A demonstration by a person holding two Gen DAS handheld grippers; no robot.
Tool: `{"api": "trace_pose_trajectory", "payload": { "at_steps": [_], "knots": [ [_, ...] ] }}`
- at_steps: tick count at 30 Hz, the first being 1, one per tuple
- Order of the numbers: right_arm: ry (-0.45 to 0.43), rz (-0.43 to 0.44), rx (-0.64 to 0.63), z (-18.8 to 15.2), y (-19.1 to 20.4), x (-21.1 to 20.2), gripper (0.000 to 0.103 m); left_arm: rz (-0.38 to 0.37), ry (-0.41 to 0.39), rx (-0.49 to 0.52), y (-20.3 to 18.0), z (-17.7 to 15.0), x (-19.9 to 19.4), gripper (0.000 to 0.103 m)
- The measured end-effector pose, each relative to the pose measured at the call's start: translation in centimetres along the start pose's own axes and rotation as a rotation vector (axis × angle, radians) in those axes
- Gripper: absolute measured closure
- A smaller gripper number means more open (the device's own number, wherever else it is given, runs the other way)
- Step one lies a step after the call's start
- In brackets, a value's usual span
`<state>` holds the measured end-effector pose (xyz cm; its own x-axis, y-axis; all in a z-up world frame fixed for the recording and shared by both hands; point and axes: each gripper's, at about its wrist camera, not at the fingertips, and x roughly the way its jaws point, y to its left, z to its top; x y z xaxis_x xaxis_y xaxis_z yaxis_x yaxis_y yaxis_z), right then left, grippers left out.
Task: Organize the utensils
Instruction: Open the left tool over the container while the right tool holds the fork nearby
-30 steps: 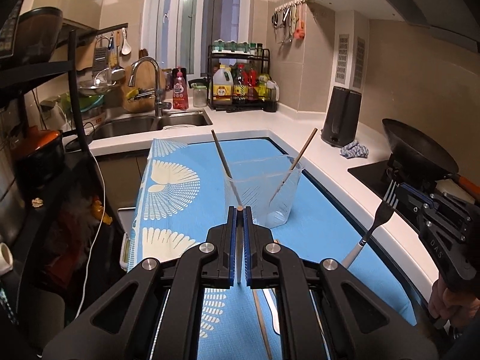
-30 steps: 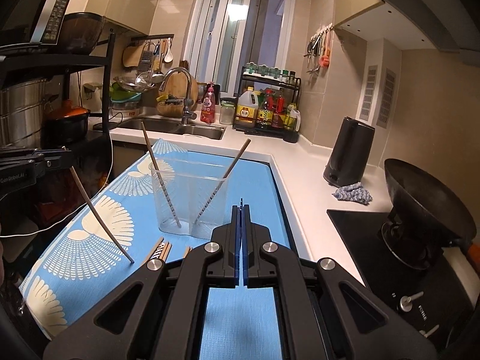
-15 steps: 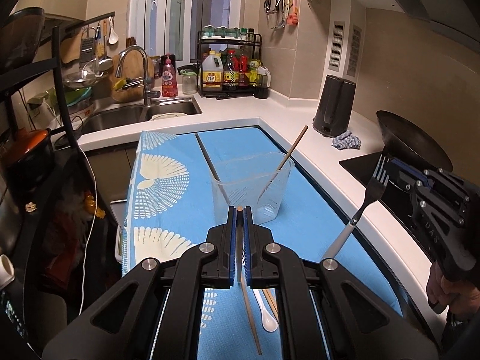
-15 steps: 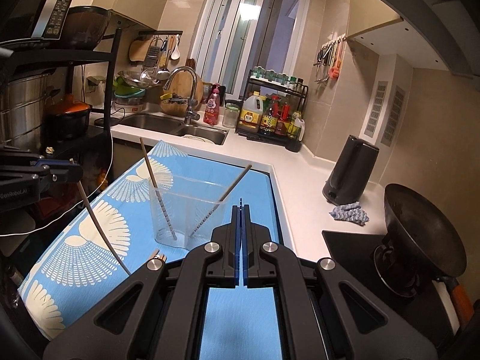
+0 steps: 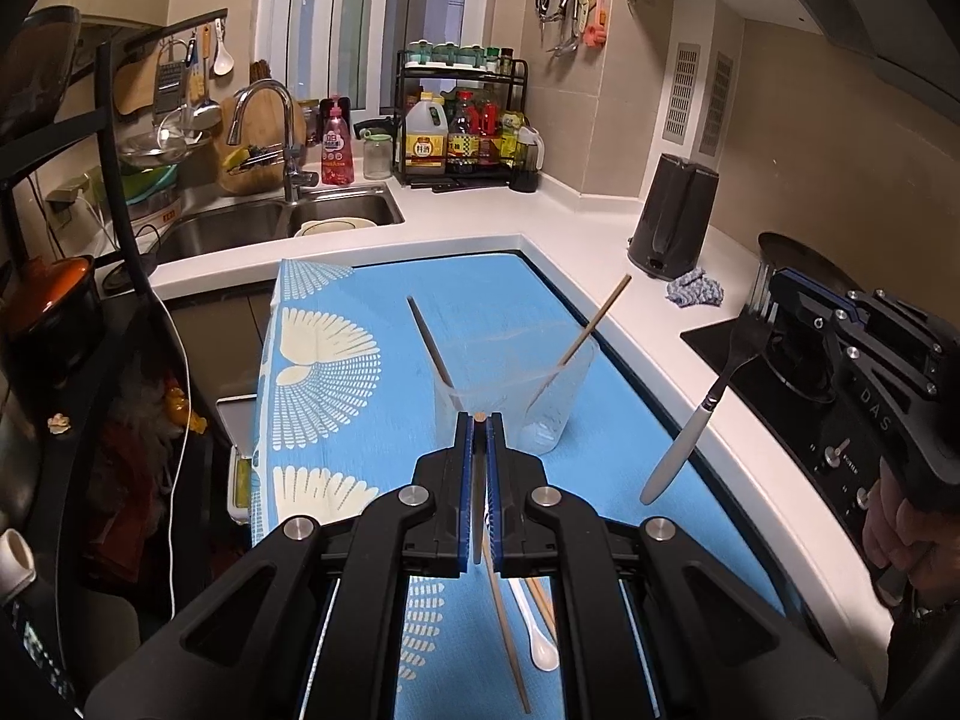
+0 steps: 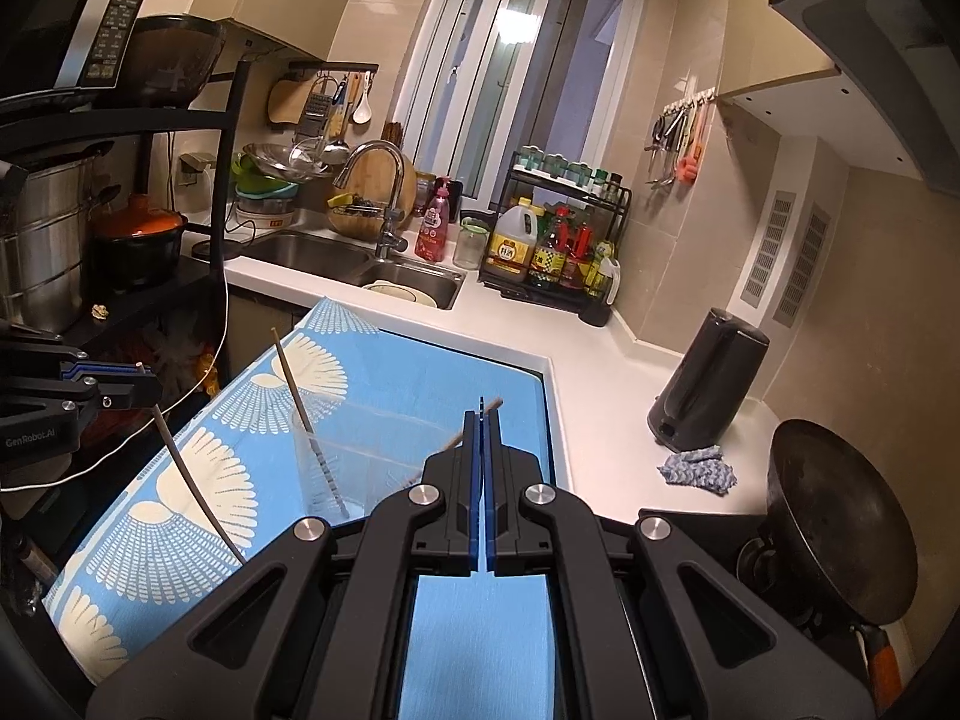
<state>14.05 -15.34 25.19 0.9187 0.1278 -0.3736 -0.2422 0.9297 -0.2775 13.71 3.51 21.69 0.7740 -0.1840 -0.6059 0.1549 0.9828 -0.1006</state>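
We see a clear plastic cup [image 5: 516, 396] standing on the blue patterned mat [image 5: 336, 396] on the surface, with two chopsticks [image 5: 585, 336] leaning inside it. Our left claw [image 5: 479, 420] pinches a single chopstick [image 5: 501, 612], lifted higher above the mat than a second ago. Our right claw [image 5: 774, 306] grips a fork [image 5: 696, 414] by its tines; its own camera hides the fork. A white spoon [image 5: 537, 639] lies partly hidden below.
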Motion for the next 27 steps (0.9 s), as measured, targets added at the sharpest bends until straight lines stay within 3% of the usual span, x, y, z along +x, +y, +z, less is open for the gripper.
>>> {"api": "trace_pose_trajectory", "payload": {
  "at_steps": [10,16,20,27],
  "knots": [
    [-0.063,-0.017,0.019,6.1,-1.5,2.2,0.102,-0.075,-0.063,-0.001,-0.6,7.6,-1.6,0.099],
    [-0.113,-0.048,0.051,7.7,-2.0,4.4,0.102,-0.074,-0.134,-0.006,-1.4,11.2,-1.4,0.099],
    [-0.134,-0.052,0.092,7.4,-2.1,6.9,0.102,-0.025,-0.156,0.006,-1.6,11.6,0.5,0.099],
    [-0.090,-0.033,0.131,4.0,-1.1,12.2,0.102,-0.020,-0.067,-0.001,-1.4,9.9,7.0,0.099]
  ]
}}
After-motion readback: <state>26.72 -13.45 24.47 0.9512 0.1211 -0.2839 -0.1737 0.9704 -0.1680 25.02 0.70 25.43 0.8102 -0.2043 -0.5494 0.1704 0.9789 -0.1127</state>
